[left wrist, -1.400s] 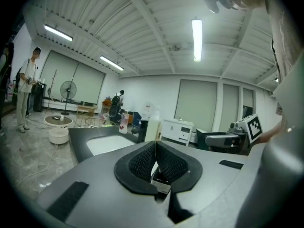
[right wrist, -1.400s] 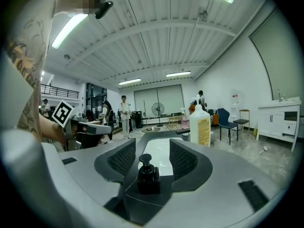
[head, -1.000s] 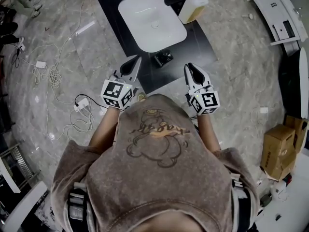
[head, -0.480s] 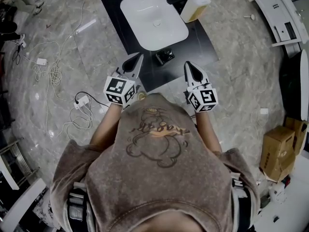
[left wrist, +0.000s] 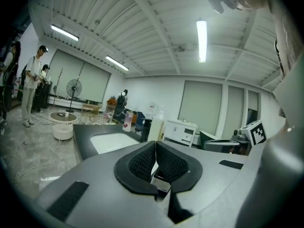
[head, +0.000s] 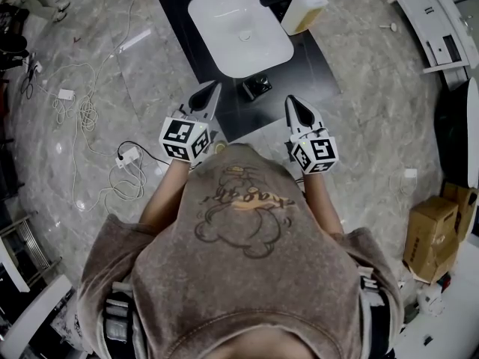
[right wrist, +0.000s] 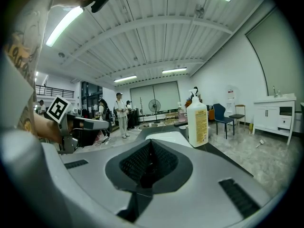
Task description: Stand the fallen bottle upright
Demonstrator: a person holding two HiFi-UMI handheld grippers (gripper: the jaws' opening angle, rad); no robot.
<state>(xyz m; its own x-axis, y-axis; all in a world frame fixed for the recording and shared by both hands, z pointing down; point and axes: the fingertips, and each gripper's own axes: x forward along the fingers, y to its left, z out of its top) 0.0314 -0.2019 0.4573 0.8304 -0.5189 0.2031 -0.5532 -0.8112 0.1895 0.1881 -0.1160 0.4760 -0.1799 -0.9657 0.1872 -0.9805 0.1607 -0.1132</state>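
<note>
At the far right corner of the black desk (head: 318, 66), just beside the white sink basin (head: 239, 28), the bottle (head: 303, 10) appears to be on its base already. The right gripper view shows it upright, label facing out and cap on top. It stands well apart from both tools, so I'd judge the righting done and the step in hand to be little more than holding off.

To do that well, I'd keep both tools back on the near side of the desk, where nothing can clip the bottle or the small dark object (head: 256, 88) sitting near the front edge. If the bottle does need squaring up, the jaws would have to be spread first. Then I'd take it across the body below the shoulder, not by the narrow top, and let go only once the base sits flat.

The left hand-held gripper (head: 212, 90) has its ribbed pads pressed together with nothing between them. The right hand-held gripper (head: 292, 102) is likewise closed and empty, its pads meeting in a thin seam. The person stands square to the desk with elbows bent and forearms out in front of the belly. The two tools sit side by side with a gap between them, marker cubes turned upward. Both point toward the desk and only slightly downward, and their tips reach about to its near edge.
</note>
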